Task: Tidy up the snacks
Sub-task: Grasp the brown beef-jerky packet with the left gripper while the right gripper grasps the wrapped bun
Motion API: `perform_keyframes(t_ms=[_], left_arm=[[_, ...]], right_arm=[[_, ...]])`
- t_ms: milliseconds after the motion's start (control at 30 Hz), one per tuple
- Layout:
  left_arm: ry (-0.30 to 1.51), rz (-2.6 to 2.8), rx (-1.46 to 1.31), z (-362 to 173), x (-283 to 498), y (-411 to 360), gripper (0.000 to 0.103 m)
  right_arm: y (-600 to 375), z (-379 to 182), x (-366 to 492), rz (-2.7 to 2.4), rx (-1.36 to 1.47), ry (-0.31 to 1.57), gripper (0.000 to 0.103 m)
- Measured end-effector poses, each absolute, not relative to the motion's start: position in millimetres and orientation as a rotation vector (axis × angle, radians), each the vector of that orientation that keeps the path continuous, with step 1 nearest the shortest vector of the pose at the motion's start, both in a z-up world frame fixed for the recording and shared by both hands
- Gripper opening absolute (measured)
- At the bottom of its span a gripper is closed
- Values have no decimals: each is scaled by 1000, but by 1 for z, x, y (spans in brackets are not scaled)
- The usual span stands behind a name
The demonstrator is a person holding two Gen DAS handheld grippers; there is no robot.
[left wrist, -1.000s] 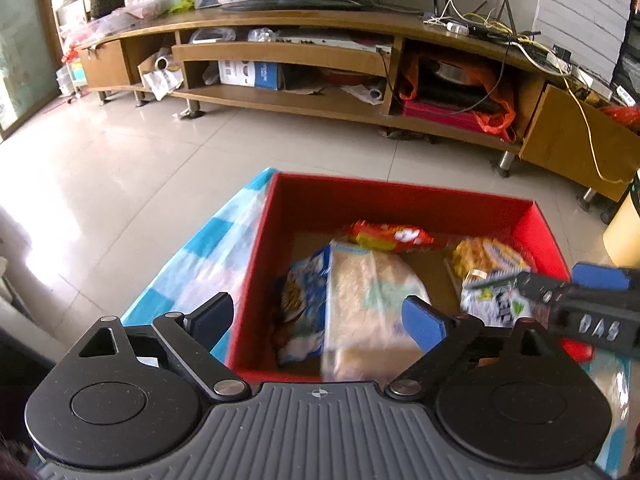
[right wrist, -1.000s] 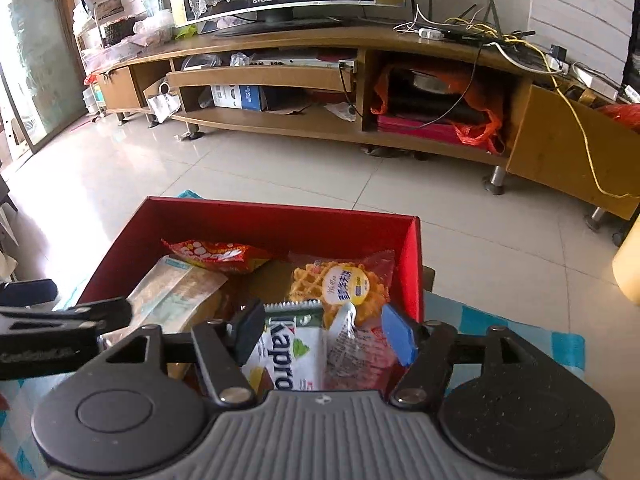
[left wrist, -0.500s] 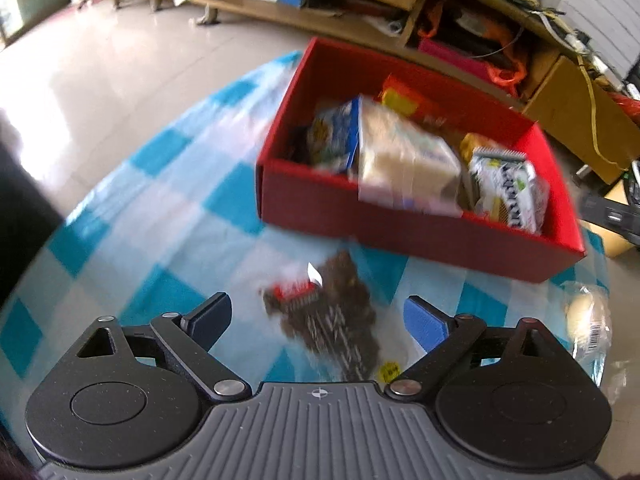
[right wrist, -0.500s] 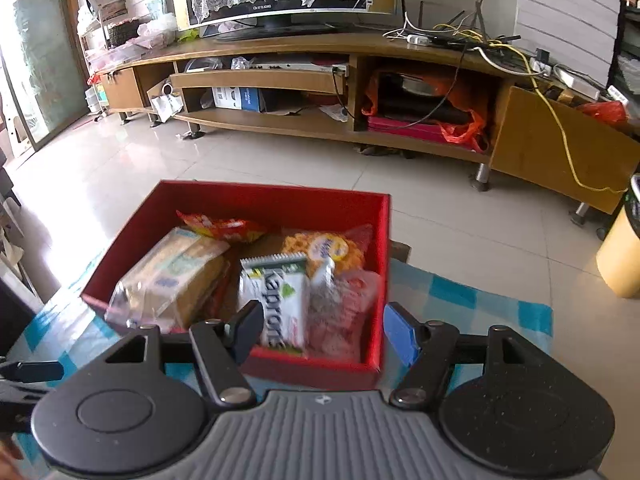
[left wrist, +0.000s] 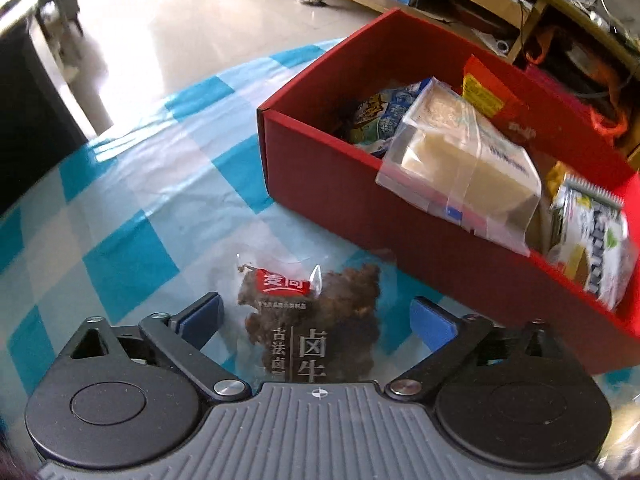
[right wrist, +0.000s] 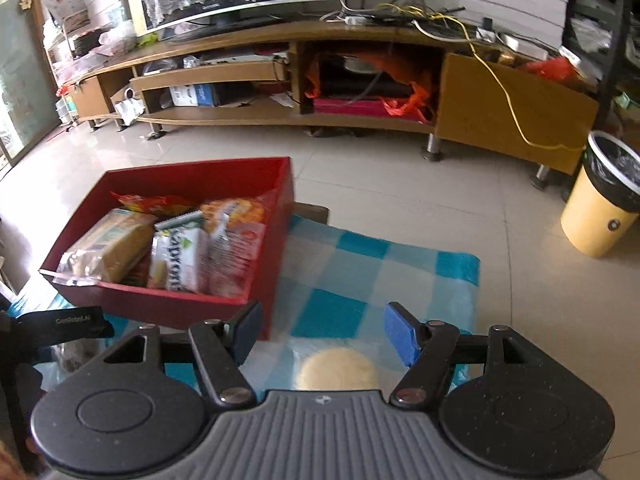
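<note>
Beef snack packet [left wrist: 310,320] lies on checked cloth [left wrist: 120,208] between my spread left gripper [left wrist: 316,320] fingers, just before red box [left wrist: 320,184] wall. Only right view shows pale round bun [right wrist: 338,368] between my right gripper [right wrist: 324,332], fingers apart.

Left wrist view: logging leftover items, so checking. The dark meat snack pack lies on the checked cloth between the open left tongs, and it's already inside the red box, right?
Not quite. In the left wrist view the dark meat snack pack lies on the checked cloth between the open left tongs, but outside the red box, in front of its near wall.
</note>
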State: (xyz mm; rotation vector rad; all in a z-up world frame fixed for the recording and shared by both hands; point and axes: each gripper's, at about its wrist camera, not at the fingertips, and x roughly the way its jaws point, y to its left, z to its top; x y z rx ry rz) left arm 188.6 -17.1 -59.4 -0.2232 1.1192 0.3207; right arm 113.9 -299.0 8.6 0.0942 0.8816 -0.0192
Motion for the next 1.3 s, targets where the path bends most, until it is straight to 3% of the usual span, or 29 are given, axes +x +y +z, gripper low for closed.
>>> perform_keyframes(t_ms=[400,633,967,1067,1133,1300], left_arm=[[1143,112,-7,-53,118,14,88],[1170,45,-20,-54,113,9,96],[1139,12,32,-63,115,-4,103],[1124,15,22,-63,109,-3,98],[1121,2,23,-59,106,-2,93],[1120,-15,20,-53,98,-1,86]], right_arm=[[-326,-17,99,-37,168,992,67],[-329,-33,112,-72,235,1036,78],[-300,-73,136,-51,118,1152,83],[-287,-74,135,-36,46,1140,80],[-281,-72,132,-21,38,1140,65],[-270,-58,118,0,14,1124,60]])
